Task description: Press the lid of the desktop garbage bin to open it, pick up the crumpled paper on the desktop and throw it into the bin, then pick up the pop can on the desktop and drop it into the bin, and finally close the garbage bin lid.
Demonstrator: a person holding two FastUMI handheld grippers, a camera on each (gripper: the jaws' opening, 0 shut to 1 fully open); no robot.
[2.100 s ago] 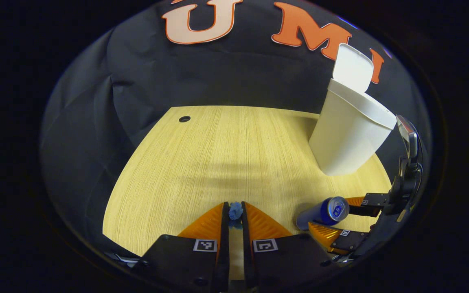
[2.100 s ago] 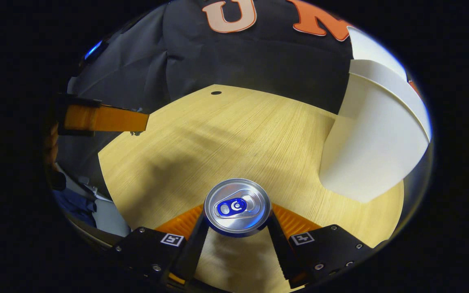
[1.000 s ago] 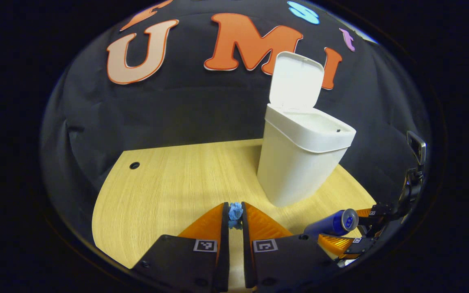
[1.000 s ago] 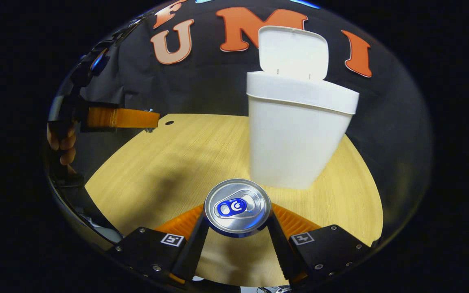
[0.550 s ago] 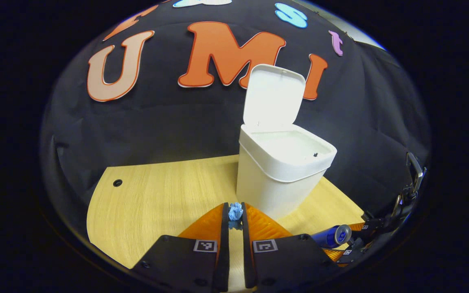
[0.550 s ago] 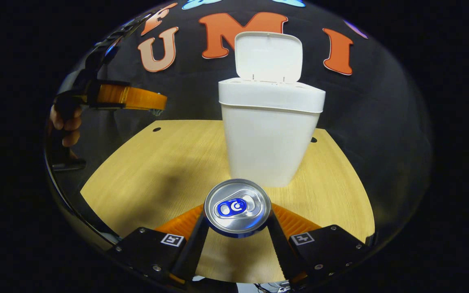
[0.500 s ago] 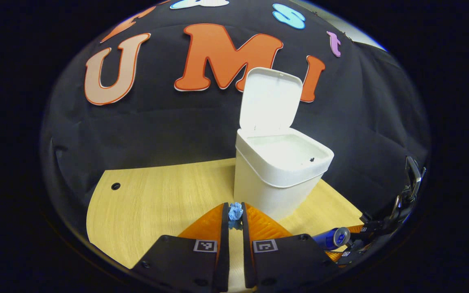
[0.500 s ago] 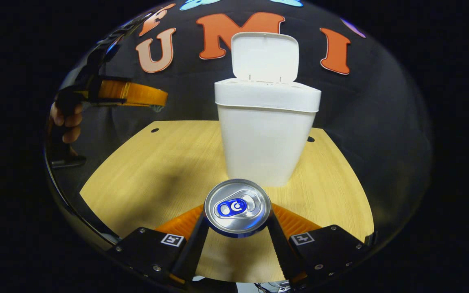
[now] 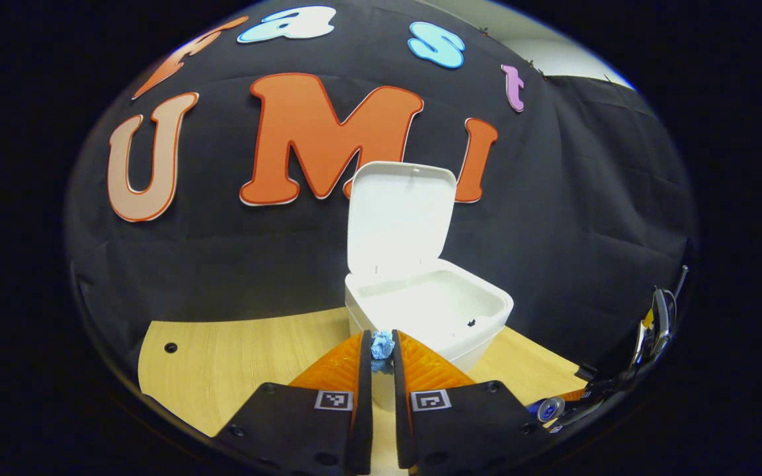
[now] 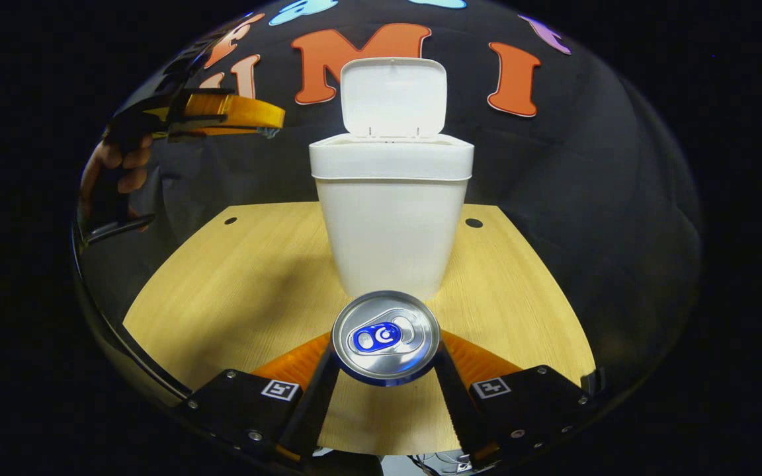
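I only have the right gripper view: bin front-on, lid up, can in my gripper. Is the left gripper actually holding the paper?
Observer: Yes. In the left gripper view, the left gripper is shut on the blue crumpled paper, pinched right at its fingertips.
Operator: Anything inside the bin?
Observer: The part of the bin interior that shows there is bare white; its bottom is hidden.
Operator: Is the mouth in front of that gripper?
Observer: Yes, the opening lies straight ahead, just beyond the paper, with the lid upright behind it.
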